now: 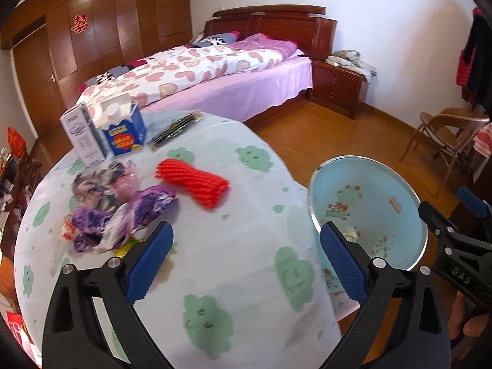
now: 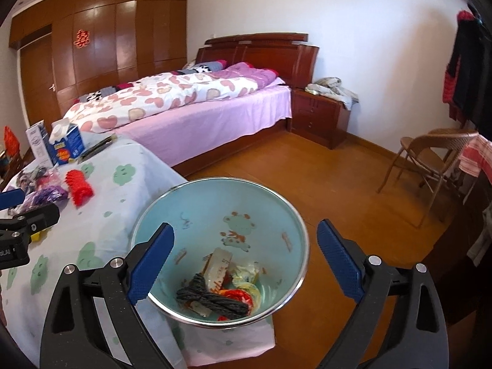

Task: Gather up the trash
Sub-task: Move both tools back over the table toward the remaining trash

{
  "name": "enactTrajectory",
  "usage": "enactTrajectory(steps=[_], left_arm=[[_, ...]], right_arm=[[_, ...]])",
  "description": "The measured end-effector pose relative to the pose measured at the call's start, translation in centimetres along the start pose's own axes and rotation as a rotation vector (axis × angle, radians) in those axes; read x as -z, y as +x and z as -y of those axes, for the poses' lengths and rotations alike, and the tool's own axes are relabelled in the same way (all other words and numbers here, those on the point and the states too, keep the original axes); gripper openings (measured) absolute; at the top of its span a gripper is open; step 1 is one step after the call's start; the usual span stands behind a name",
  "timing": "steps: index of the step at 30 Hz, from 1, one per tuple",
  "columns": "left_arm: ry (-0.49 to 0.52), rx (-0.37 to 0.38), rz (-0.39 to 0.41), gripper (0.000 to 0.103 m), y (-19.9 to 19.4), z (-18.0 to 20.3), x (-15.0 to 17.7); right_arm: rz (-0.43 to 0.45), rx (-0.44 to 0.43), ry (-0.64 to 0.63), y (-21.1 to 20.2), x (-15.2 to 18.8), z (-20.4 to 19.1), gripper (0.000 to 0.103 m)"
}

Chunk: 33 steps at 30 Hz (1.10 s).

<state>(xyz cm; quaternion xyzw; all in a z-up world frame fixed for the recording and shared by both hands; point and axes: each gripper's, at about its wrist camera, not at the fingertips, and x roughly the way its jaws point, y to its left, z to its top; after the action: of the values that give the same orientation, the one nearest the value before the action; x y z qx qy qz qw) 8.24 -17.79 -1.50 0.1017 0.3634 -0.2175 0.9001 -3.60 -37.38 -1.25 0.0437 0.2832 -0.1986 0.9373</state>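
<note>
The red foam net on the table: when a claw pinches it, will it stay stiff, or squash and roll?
The red foam net looks like ribbed mesh sleeve, so it will probably squash and feel very light. Its tube-like shape might let it roll when pushed, though the tablecloth should slow it. It is unlikely to break.

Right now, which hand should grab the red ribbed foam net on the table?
Left. Its open jaws face the red ribbed foam net just ahead; the right gripper hangs over the light blue bin.

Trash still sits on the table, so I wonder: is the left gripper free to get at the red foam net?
Probably yes: the left gripper is open and empty, and only bare tablecloth lies between it and the red foam net.
</note>
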Motion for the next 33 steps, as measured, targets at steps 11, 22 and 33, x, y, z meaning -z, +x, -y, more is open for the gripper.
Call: enactTrajectory(steps=[11, 22, 33], left_arm=[[-0.07, -0.042, 0.0, 0.097, -1.1, -4.3, 1.3], [-0.135, -0.079, -0.008, 0.097, -1.6, -8.6, 2.9], [-0.213, -0.118, -0.017, 0.097, -2.3, -14.8, 5.6]], right_arm=[[-0.005, -0.044, -0.061, -0.5, 0.0, -4.4, 0.092], [-0.017, -0.095, -0.105, -0.4, 0.1, -8.6, 0.092], [-0.026, -0.161, -0.142, -0.5, 0.3, -12.9, 0.091]])
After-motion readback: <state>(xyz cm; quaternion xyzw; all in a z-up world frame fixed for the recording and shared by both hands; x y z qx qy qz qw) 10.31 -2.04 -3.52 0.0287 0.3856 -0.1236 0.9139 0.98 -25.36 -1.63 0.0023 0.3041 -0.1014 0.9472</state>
